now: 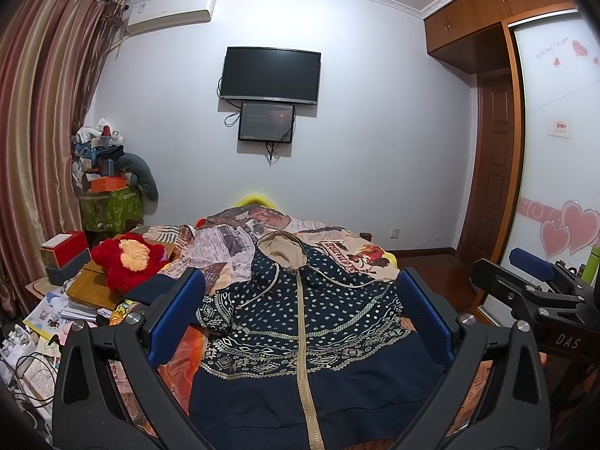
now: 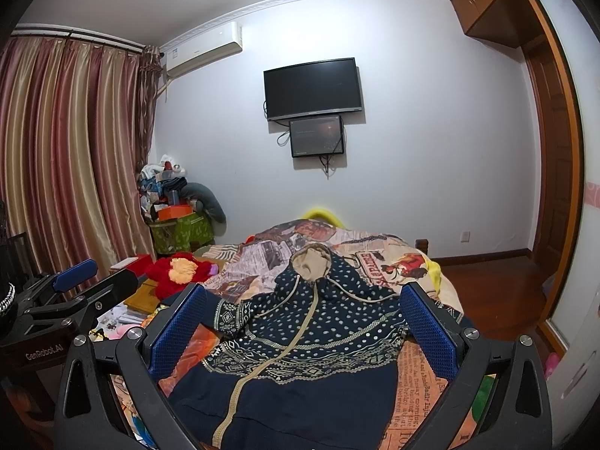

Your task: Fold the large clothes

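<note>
Item: hooded jacket (image 1: 300, 318), navy with pale dots, patterned bands and a beige zip running down the front. It lies front-up on the bed (image 1: 360, 258), hood (image 1: 279, 249) toward the far wall, hem nearest the cameras, zip closed as far as can be seen. The sleeve on the viewer's left looks drawn in beside the body; the other sleeve is hard to trace. Spread flat this way, the garment presents its hem and side edges for a first fold, judged not yet begun.

Item: left gripper (image 1: 300, 322), held low over the hem end, jaws wide apart with the jacket body showing between them, clamped on nothing.

Item: right gripper (image 2: 303, 333), held alongside at a similar height, jaws equally wide apart, empty. Each gripper appears at the edge of the other's view, so the pair sit side by side, likely poised to take the hem corners or the sides together.

Item: bedcover, newspaper-print pattern, under the jacket.

Item: red plush toy (image 1: 127, 258), at the bed's left side among boxes and papers, clear of the jacket.

Item: wall-mounted television (image 1: 270, 75), with a smaller screen just below it, on the far wall.
</note>
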Available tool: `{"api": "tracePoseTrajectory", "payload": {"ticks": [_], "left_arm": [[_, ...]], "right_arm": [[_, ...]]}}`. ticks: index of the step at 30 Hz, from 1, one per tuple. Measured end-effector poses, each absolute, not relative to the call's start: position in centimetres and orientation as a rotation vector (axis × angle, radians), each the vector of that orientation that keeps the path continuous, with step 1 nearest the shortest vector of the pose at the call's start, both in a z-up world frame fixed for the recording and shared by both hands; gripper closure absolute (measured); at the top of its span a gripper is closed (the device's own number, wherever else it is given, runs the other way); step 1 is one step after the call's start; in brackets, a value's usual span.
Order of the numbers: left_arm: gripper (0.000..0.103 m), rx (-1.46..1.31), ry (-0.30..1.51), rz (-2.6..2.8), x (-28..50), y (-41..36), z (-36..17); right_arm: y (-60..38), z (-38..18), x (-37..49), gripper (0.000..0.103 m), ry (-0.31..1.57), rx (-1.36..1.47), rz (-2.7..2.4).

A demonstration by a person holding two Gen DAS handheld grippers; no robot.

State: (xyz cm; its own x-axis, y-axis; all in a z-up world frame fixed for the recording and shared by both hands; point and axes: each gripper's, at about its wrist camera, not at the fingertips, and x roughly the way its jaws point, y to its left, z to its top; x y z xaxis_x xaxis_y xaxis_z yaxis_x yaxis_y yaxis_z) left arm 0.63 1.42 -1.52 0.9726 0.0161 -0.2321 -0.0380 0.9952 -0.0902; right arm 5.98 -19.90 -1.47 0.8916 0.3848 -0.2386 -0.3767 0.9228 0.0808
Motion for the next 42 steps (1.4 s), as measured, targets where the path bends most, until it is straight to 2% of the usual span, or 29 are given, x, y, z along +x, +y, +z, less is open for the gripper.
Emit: {"api": "tracePoseTrajectory", "payload": {"ticks": [23, 34, 42], "left_arm": [[0.0, -0.089, 0.261, 0.05, 3.2, 2.6, -2.1], [0.0, -0.077, 0.367, 0.169, 11.4, 9.6, -4.1], [0.0, -0.083, 0.548, 0.293, 20.1, 18.1, -9.5]], "right_arm": [[-18.6, -2.8, 8.3, 0.0, 0.291, 0.011, 0.395], [-15.3, -4.3, 17.7, 0.0, 0.369, -0.032, 0.4], [-11.7, -7.4, 27.3, 0.0, 0.497, -0.107, 0.397]]}}
